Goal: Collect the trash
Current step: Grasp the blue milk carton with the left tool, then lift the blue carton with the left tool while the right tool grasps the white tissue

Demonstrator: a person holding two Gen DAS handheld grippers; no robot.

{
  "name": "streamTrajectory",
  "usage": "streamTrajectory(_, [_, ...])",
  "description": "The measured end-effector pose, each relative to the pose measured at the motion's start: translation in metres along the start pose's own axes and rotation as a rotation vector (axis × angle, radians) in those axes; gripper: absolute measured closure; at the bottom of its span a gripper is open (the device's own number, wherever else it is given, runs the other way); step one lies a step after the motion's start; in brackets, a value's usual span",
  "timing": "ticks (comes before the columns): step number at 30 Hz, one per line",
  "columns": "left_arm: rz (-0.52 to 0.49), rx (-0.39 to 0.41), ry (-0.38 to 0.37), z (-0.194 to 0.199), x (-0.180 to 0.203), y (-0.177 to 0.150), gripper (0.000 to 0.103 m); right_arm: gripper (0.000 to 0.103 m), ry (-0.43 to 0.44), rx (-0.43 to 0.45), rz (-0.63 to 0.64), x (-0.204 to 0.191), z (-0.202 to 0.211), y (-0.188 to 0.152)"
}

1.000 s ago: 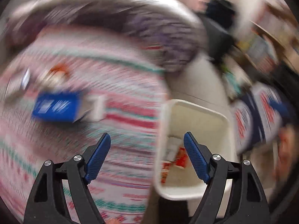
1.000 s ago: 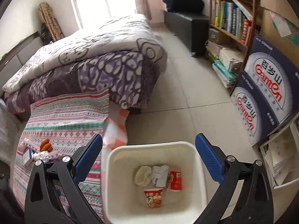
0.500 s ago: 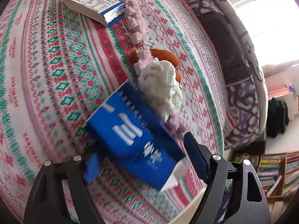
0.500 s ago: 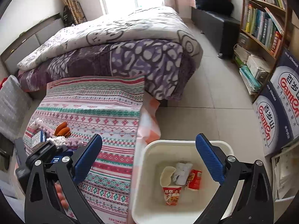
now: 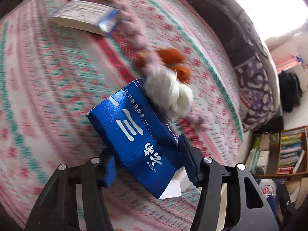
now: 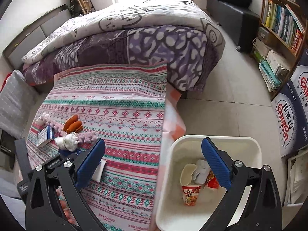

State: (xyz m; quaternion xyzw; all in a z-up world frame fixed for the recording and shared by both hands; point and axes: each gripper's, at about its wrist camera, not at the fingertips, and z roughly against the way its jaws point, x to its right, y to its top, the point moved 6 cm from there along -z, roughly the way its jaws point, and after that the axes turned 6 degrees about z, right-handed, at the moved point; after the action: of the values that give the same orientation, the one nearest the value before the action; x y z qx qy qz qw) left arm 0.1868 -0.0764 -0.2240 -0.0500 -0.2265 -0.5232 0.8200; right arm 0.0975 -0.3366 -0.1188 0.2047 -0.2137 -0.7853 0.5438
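Note:
My left gripper (image 5: 150, 161) is shut on a blue carton (image 5: 138, 134) with white characters, held just above the patterned cloth (image 5: 48, 96). Beside the carton lie a crumpled white tissue (image 5: 169, 90), orange peels (image 5: 173, 57), a fluffy pink cord (image 5: 132, 32) and a second small box (image 5: 86, 17). My right gripper (image 6: 154, 159) is open and empty, above the white bin's (image 6: 256, 146) left edge. The bin holds a noodle cup (image 6: 190, 190), white paper and a red wrapper. The same trash shows in the right wrist view: tissue (image 6: 67, 142), peels (image 6: 73, 125), small box (image 6: 44, 134).
A bed with a purple and white duvet (image 6: 134, 38) stands behind the cloth. A bookshelf (image 6: 279, 23) and stacked water cartons (image 6: 292, 111) line the right wall. A grey cushion (image 6: 13, 100) lies at the left. Tiled floor (image 6: 231, 96) lies between bed and shelf.
My left gripper swung from the bin to the cloth, reached the blue carton and closed on it. My right gripper drifted left, staying open over the bin.

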Motion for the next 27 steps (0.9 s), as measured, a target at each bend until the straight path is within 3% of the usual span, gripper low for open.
streamTrajectory(4, [-0.001, -0.010, 0.076, 0.015, -0.025, 0.010, 0.042, 0.007, 0.022, -0.009, 0.010, -0.011, -0.002, -0.002])
streamTrajectory(8, [0.016, 0.003, 0.086, 0.022, -0.033, 0.017, 0.021, 0.007, 0.042, -0.015, 0.029, -0.023, -0.005, -0.001])
streamTrajectory(13, [0.095, -0.027, 0.071, 0.007, -0.037, 0.015, 0.016, 0.007, 0.046, -0.015, 0.060, -0.031, -0.006, -0.001])
streamTrajectory(16, [0.056, -0.002, 0.093, 0.004, -0.031, 0.013, 0.013, 0.007, 0.046, -0.020, 0.056, -0.032, -0.010, 0.000])
streamTrajectory(17, [0.045, 0.000, 0.092, 0.005, -0.029, 0.013, 0.017, 0.007, 0.050, -0.025, 0.054, -0.034, -0.012, 0.001])
streamTrajectory(18, [0.026, 0.000, 0.096, 0.006, -0.030, 0.013, 0.033, 0.007, 0.060, -0.034, 0.054, -0.036, -0.014, 0.000])
streamTrajectory(19, [0.012, -0.001, 0.101, 0.006, -0.027, 0.014, 0.040, 0.007, 0.070, -0.042, 0.056, -0.039, -0.017, 0.000])
streamTrajectory(23, [-0.001, -0.014, 0.053, 0.020, -0.043, 0.019, 0.053, 0.007, 0.135, -0.089, 0.054, -0.060, -0.033, -0.006])
streamTrajectory(27, [-0.040, 0.052, 0.032, 0.059, -0.061, 0.033, 0.062, 0.007, 0.201, -0.107, 0.081, -0.098, -0.047, -0.011])
